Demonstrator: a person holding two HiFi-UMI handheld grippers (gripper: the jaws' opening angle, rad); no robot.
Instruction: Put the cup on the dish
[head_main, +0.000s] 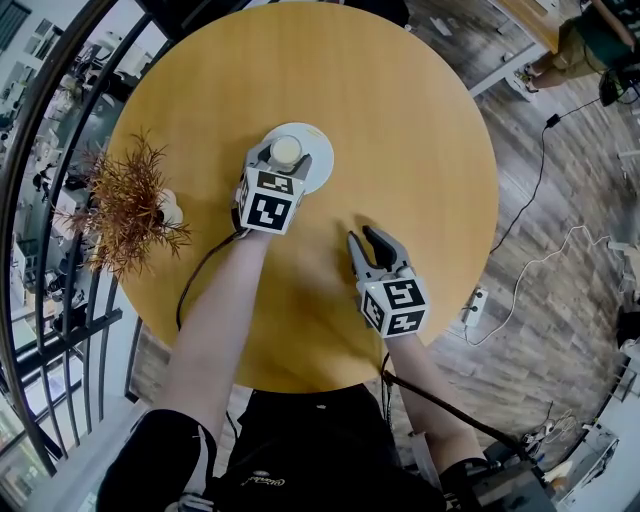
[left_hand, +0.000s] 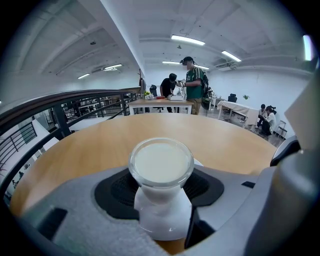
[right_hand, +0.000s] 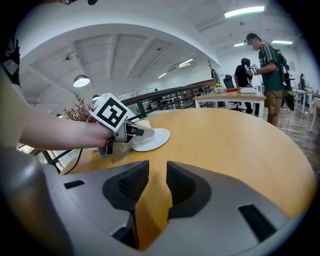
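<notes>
Round wooden table (head_main: 400, 120), open office behind. Left gripper (head_main: 284, 158) clamped on cup (left_hand: 161, 165), pads either side of its waist; cup full to rim with whitish stuff. White dish (head_main: 320, 150) under jaw tips, beneath cup; contact unclear. Right gripper (head_main: 364, 238) empty, jaws slightly apart, tabletop between.

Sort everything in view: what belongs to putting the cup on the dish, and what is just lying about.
For the job: cup, dish, left gripper holding the cup, table.
Just lying about: potted plant, floor cable, right gripper, open and empty.
</notes>
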